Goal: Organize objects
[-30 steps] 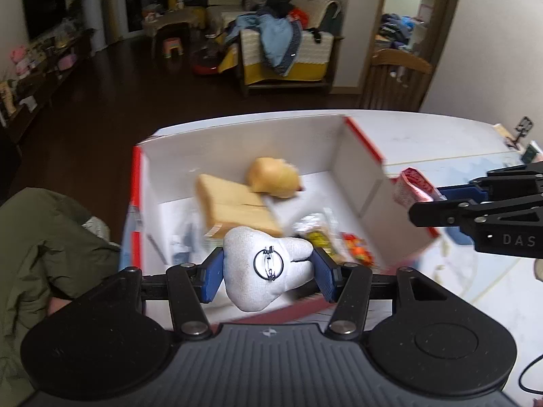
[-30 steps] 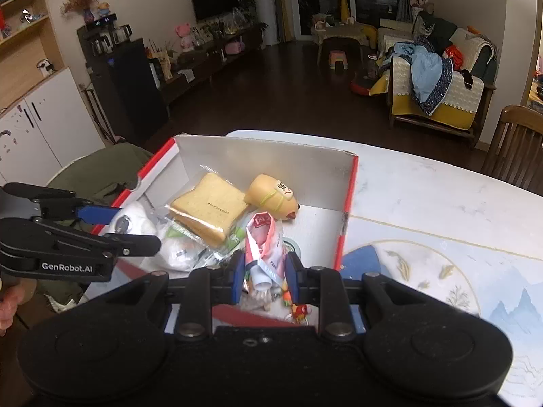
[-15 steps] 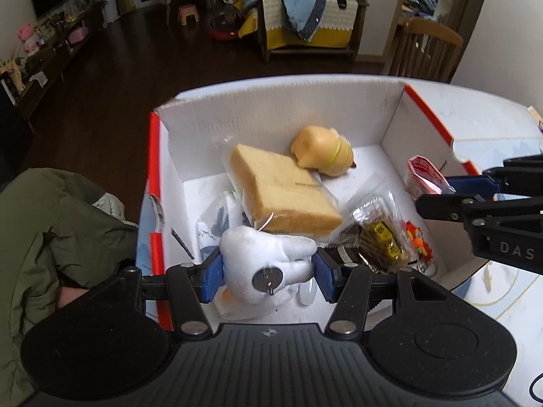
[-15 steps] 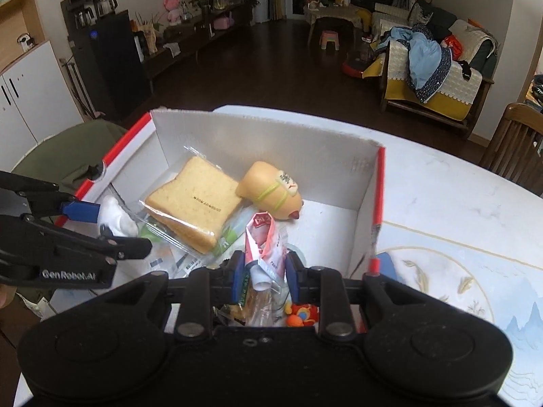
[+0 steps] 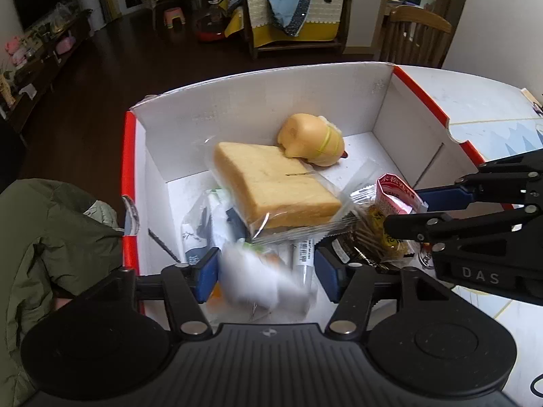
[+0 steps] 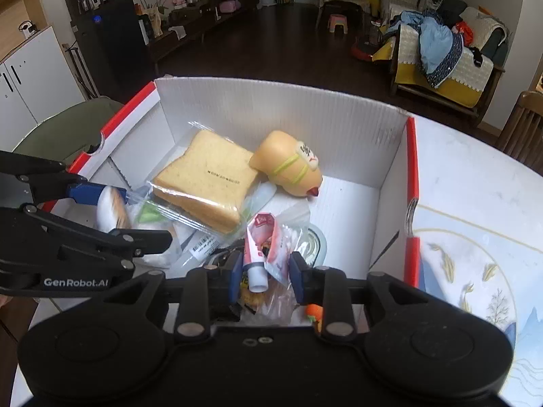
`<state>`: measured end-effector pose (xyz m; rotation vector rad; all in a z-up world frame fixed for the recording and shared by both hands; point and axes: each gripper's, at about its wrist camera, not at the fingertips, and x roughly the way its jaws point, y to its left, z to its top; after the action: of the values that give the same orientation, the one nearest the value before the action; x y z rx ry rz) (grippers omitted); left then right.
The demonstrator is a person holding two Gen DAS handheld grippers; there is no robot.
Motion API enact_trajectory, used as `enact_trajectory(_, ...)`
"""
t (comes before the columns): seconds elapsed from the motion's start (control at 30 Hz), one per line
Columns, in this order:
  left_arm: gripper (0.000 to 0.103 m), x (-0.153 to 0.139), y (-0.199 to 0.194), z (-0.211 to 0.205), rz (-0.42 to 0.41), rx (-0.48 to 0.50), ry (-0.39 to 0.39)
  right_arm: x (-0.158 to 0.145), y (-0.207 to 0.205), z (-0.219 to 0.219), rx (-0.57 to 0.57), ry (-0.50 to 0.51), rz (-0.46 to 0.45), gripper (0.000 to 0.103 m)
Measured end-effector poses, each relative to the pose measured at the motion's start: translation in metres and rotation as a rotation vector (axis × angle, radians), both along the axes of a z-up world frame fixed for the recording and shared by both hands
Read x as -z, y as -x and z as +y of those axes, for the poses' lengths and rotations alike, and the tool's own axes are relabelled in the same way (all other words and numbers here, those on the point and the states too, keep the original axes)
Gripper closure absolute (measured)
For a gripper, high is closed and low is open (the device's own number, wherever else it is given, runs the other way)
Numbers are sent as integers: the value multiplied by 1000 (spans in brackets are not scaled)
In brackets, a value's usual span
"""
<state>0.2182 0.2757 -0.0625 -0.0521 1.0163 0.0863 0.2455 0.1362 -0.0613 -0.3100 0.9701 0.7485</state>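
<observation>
Over the white cardboard box (image 6: pixel 278 108) with the red rim, both grippers are hovering low. The left gripper (image 5: pixel 268 271) has its jaws spread wide, and the white plush tooth (image 5: pixel 251 281) is a blur between them, so can't tell if the pads touch it. The right gripper (image 6: pixel 264 276) is pinching a pink snack packet (image 6: pixel 266 247), right next to the bagged bread slice (image 6: pixel 207 179) and yellow squishy toy (image 6: pixel 288 166) lying in the box.

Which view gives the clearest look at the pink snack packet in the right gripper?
The right wrist view: the pink snack packet stands upright between the right gripper's fingers over the box. The left wrist view shows only its top, the rest behind the finger.
</observation>
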Motion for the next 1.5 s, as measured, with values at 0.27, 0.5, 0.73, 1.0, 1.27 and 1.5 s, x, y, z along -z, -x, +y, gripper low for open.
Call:
enact_trajectory(0.27, 28, -1, 3, -9, 0, 36, 24, -1, 0, -12, 8, -10, 12, 59)
enact_trajectory(0.5, 28, -8, 11, -5, -33, -8, 62, -15, 7, -25, -14, -46, -15, 51)
enact_trajectory(0.73, 28, -28, 26, -10, -91, -30, 55, -35, 15, -40, -16, -104, -26, 48)
enact_trajectory(1.0, 28, -54, 47, -18, -189, -37, 34, -61, 32, -56, -50, -176, -86, 33)
enact_trajectory(1.27, 18, -70, 65, -28, -254, -62, 7, -80, 50, -71, -78, -249, -145, 14)
enact_trajectory(1.5, 10, -79, 79, -35, -296, -85, 2, -89, 58, -89, -64, -319, -168, 1)
